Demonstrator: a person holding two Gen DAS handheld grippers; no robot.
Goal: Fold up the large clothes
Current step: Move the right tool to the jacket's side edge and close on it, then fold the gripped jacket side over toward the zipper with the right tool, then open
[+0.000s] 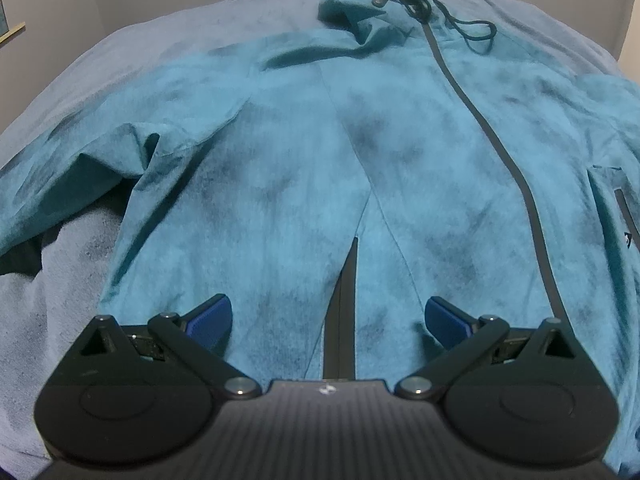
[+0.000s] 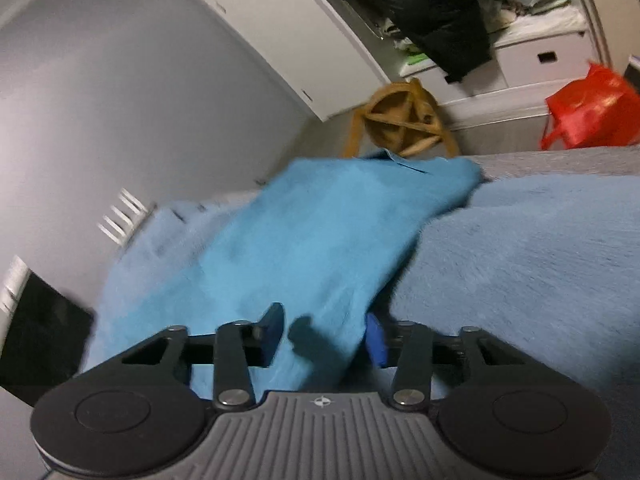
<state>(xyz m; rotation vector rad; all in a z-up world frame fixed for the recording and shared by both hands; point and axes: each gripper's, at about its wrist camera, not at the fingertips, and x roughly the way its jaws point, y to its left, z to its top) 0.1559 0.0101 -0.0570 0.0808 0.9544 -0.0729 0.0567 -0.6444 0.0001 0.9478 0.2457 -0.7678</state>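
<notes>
Teal jacket (image 1: 304, 152) lies spread face up on the bed (image 1: 60, 320), its dark zip (image 1: 500, 128) running from the black drawstring (image 1: 440, 16) at the collar toward the hem. In the left wrist view, the left gripper (image 1: 328, 320) hangs over the hem with its jaws released and wide apart, grasping nothing.

In the right wrist view, a fold of the jacket (image 2: 304, 240) sits between the blue pads of the right gripper (image 2: 326, 338), whose jaws are narrowed around it; whether they pinch the cloth cannot be told. Beyond the bed stand a wooden stool (image 2: 400, 120) and a red bag (image 2: 588, 112).
</notes>
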